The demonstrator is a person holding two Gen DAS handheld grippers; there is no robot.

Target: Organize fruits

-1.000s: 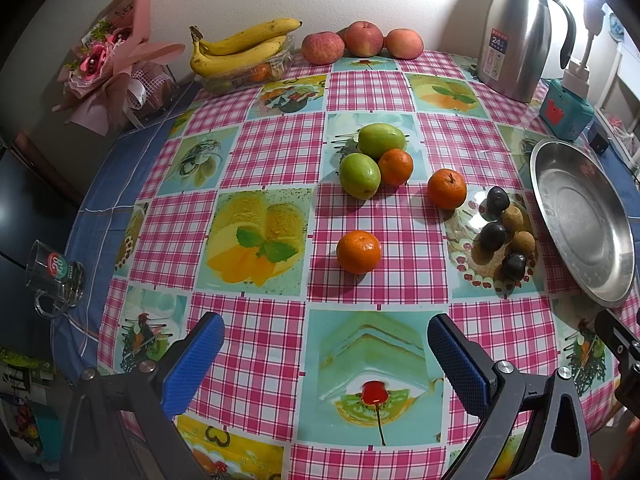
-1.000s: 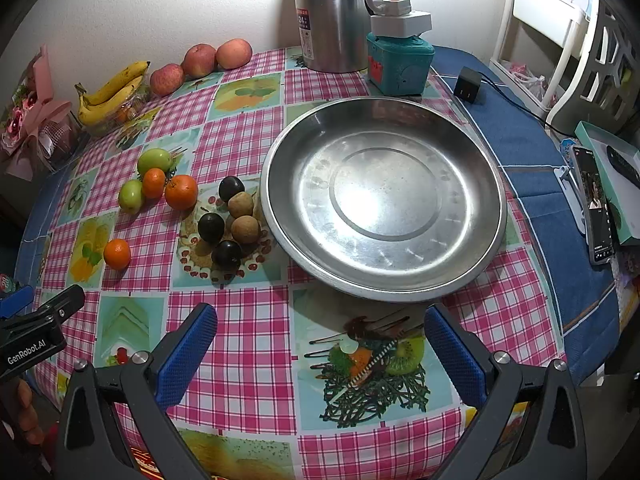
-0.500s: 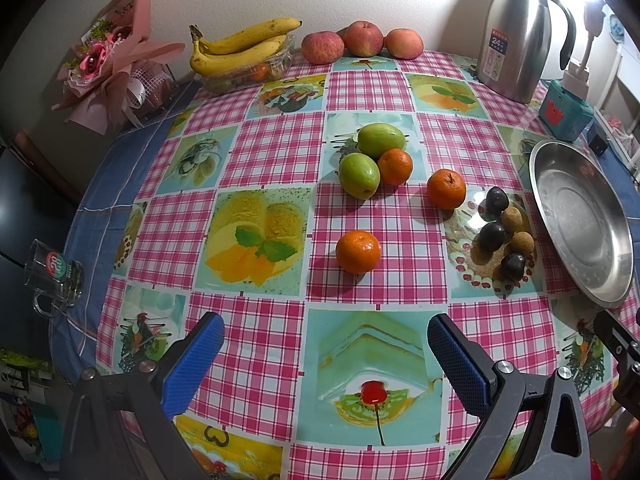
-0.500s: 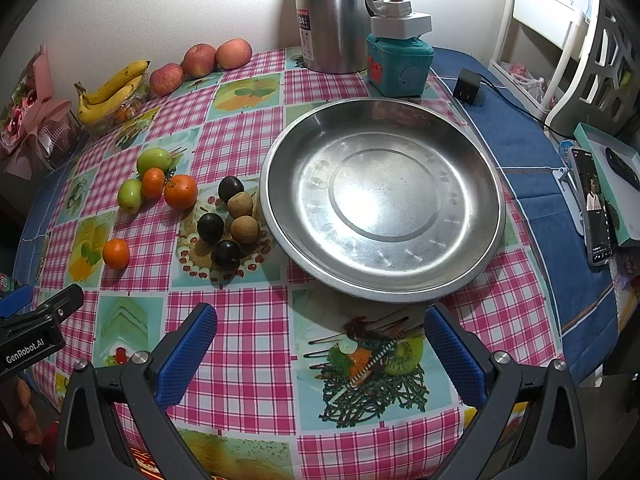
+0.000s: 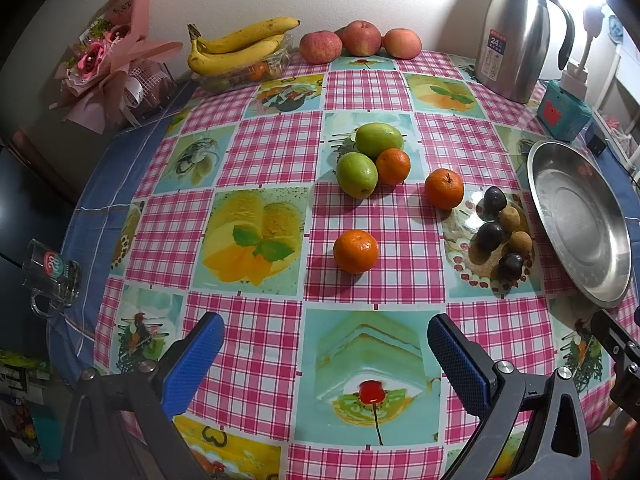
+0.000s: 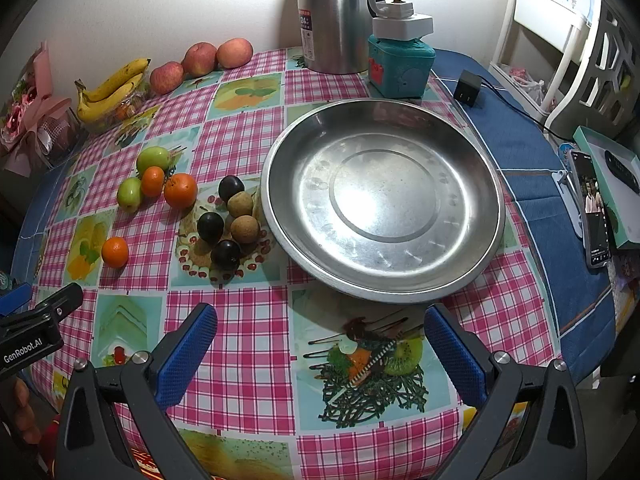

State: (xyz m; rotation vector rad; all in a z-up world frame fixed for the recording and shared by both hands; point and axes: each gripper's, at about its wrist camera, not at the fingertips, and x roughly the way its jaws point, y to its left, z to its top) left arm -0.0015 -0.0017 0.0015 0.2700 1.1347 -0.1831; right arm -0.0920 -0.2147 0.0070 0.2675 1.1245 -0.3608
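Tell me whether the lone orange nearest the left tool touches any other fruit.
Apart. The left wrist view shows the lone orange ringed by bare checked cloth on every side.

My views are bright and sharp; glare blows out the wall at upper right and gleams on the steel plate. Fruit shadows fall toward me. Fisheye bends the edges into dark corners.

Loose fruit sat left of the empty steel plate: three oranges, two green fruits, dark plums and brown longans clustered touching.
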